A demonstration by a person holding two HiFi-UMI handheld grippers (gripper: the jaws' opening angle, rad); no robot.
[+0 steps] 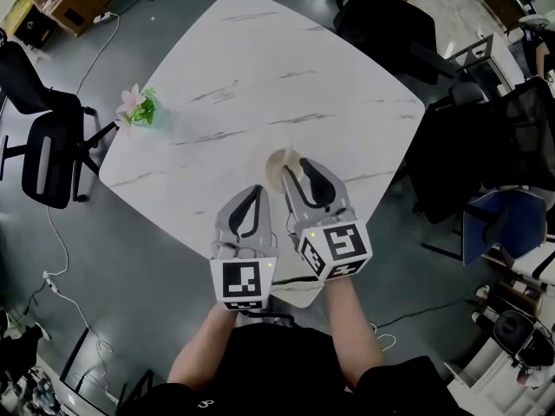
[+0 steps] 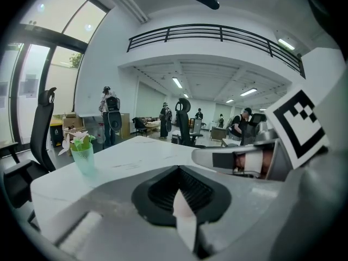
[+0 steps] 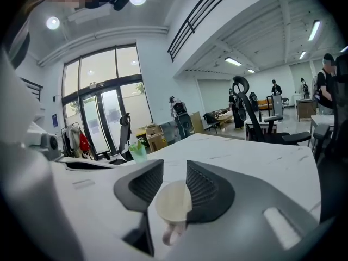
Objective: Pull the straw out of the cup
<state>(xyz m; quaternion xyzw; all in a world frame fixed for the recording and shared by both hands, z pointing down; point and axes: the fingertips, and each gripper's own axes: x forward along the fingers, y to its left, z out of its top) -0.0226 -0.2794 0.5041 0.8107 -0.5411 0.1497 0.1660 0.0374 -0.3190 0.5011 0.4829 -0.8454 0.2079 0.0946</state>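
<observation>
Cup [image 3: 173, 203] sits between right tool's [image 3: 174, 173] spread jaws; left tool [image 2: 179, 178], just beside, pinches straw [image 2: 184, 220]

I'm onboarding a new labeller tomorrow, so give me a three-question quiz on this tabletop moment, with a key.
1. True or false: the jaws of the left gripper stand wide apart with nothing between them.
2. Multiple choice: what stands between the jaws of the right gripper? A) a glass bottle B) a cream cup C) a spoon
3. Fill in: in the head view, the green cup with flowers stands near the ____ edge of the table.

Key
1. False: they are closed on a pale slender piece, apparently the straw.
2. B; the jaws are open around it.
3. left
</observation>
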